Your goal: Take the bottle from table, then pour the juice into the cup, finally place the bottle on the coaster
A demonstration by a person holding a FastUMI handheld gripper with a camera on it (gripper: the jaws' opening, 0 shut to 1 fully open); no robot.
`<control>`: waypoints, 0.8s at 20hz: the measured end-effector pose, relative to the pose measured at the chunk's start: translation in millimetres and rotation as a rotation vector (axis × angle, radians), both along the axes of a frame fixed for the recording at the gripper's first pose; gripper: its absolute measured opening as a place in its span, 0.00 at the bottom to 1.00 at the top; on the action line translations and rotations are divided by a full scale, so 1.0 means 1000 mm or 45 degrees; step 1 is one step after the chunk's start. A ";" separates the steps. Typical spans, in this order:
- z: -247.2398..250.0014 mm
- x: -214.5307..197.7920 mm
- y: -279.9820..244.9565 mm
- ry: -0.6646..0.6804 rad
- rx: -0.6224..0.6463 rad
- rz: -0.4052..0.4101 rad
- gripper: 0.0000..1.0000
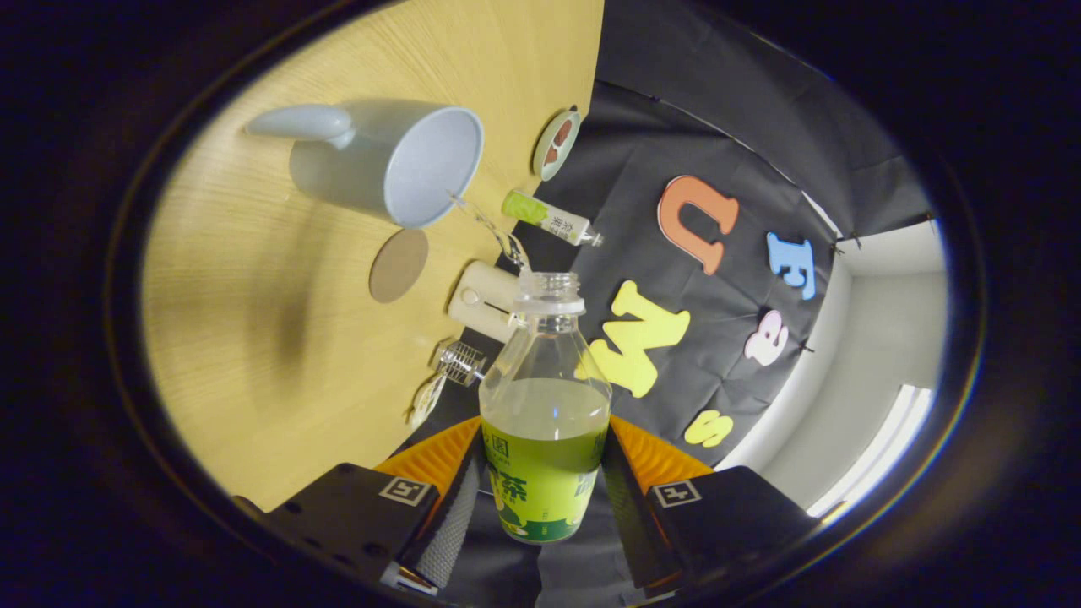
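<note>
Pour step under way: gripper clamped on clear plastic bottle of green juice between fingers, tilted with stream arcing into pale grey cup beyond; next likely righting, then round brown coaster just ahead.
</note>
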State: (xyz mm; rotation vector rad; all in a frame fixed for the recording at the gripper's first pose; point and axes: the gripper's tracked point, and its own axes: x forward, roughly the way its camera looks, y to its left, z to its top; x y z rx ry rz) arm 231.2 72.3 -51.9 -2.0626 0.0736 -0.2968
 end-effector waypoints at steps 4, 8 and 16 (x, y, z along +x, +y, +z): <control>0.007 0.004 -0.002 -0.003 -0.013 -0.018 0.80; 0.008 0.001 0.002 -0.002 -0.055 -0.037 0.80; 0.022 -0.003 0.018 -0.012 -0.133 -0.023 0.80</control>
